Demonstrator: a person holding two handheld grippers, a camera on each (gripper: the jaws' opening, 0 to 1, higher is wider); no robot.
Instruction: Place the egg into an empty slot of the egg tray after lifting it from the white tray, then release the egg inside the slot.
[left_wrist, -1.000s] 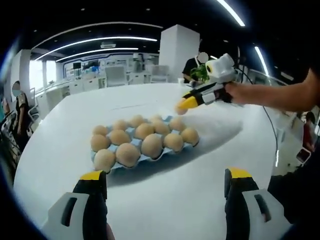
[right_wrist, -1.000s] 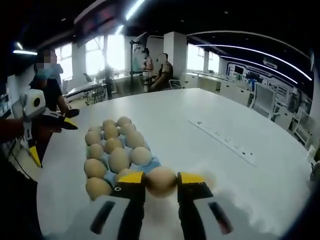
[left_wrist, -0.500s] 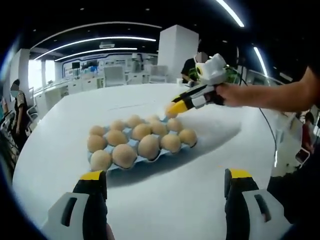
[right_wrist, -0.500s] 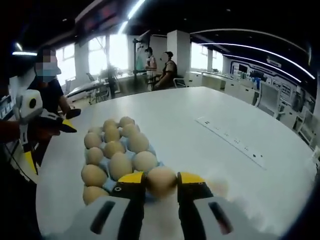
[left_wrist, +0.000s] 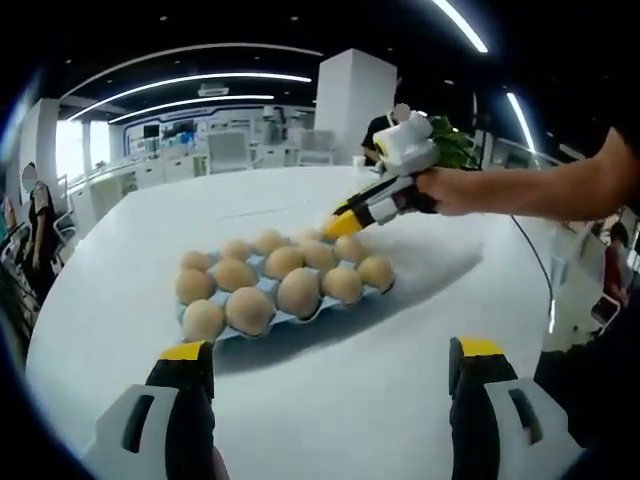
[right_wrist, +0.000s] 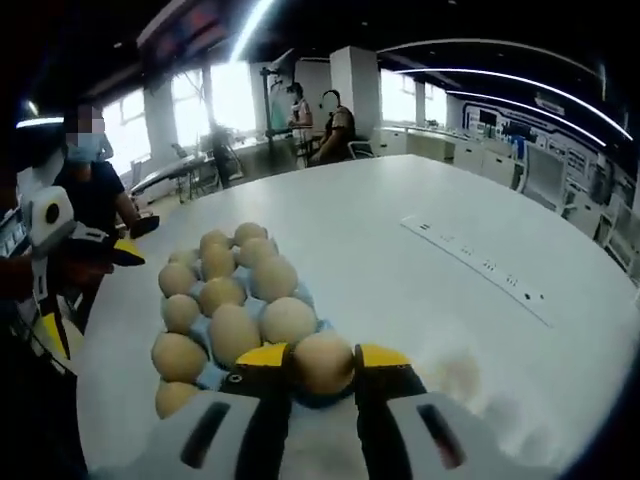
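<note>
Table (right_wrist: 420, 280) carries the blue egg tray (right_wrist: 212, 375), nearly full; we hold the right gripper (right_wrist: 322, 372) low over its near corner, jaws pinching the egg (right_wrist: 322, 362) above what we judge the empty slot. Left gripper (left_wrist: 330, 385) idles spread wide. Egg: tan, matte, smooth

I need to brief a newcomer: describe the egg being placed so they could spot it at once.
On the big white table lies a blue egg tray packed with tan eggs. At the tray's near corner in the right gripper view, the egg sits clamped between the right gripper's yellow tips; its neighbours lie free in their slots.
</note>
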